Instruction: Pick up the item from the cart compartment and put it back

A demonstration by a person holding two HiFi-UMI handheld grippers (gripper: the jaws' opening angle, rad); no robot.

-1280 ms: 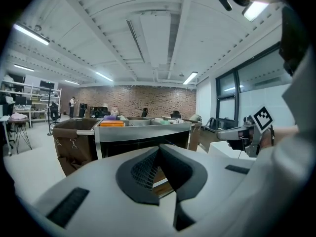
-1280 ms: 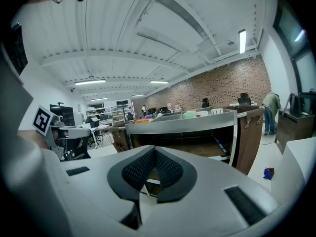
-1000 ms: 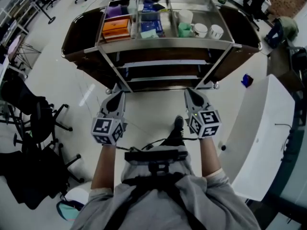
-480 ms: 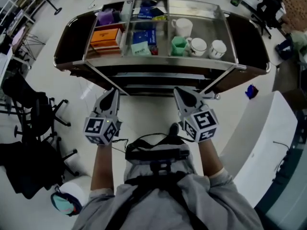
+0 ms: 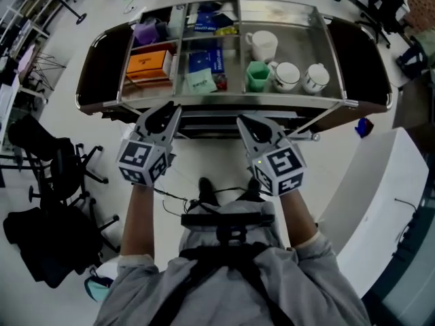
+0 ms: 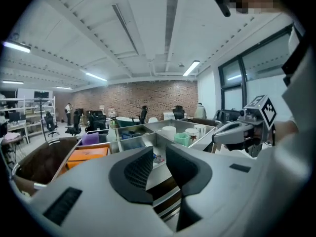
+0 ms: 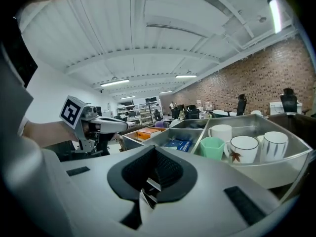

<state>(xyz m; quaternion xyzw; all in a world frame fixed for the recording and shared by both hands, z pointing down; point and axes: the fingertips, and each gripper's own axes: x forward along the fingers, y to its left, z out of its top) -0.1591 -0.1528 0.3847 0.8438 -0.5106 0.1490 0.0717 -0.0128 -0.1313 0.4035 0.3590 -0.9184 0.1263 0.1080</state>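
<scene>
The left gripper (image 5: 168, 111) hovers at the near rim of the cart (image 5: 231, 101). Its jaws are a little apart, having just been opening, with nothing between them. The right gripper (image 5: 246, 122) beside it has its jaws pressed together, empty. The items all lie in the top compartments: an orange box (image 5: 148, 63), blue boxes (image 5: 204, 60), a green cup (image 5: 257, 75) and white mugs (image 5: 285, 75).

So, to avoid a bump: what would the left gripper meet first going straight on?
Probably the cart's front rail just ahead, though depth is unclear. The left gripper has just been opening its jaws, with nothing between them.
</scene>
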